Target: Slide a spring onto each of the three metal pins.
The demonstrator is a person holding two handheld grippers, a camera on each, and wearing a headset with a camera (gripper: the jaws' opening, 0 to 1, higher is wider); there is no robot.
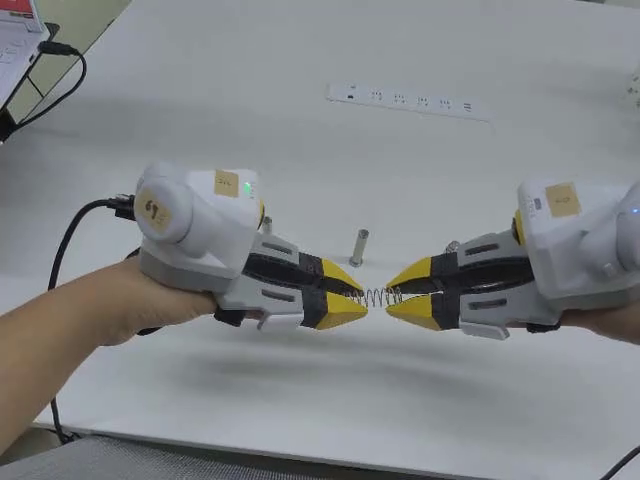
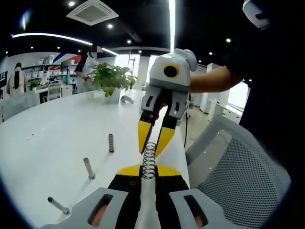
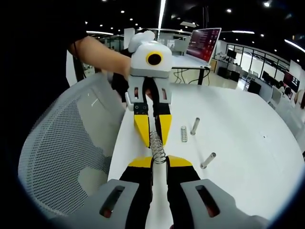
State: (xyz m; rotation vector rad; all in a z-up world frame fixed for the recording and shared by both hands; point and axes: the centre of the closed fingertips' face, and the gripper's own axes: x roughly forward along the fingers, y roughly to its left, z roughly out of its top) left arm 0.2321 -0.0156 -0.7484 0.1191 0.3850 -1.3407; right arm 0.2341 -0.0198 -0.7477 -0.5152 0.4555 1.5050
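Note:
A small metal spring hangs level between my two grippers above the white table. My left gripper is shut on its left end and my right gripper on its right end. In the left gripper view the spring runs from my left gripper to the right gripper. In the right gripper view the spring joins my right gripper and the left gripper. A bare pin stands just behind the tips. A second pin and a third pin peek over the grippers. One ribbed pin seems to carry a spring.
A white power strip lies at the back of the table. A laptop with a black cable sits at the far left. A mesh chair stands at the near edge. Potted plants and people are far off.

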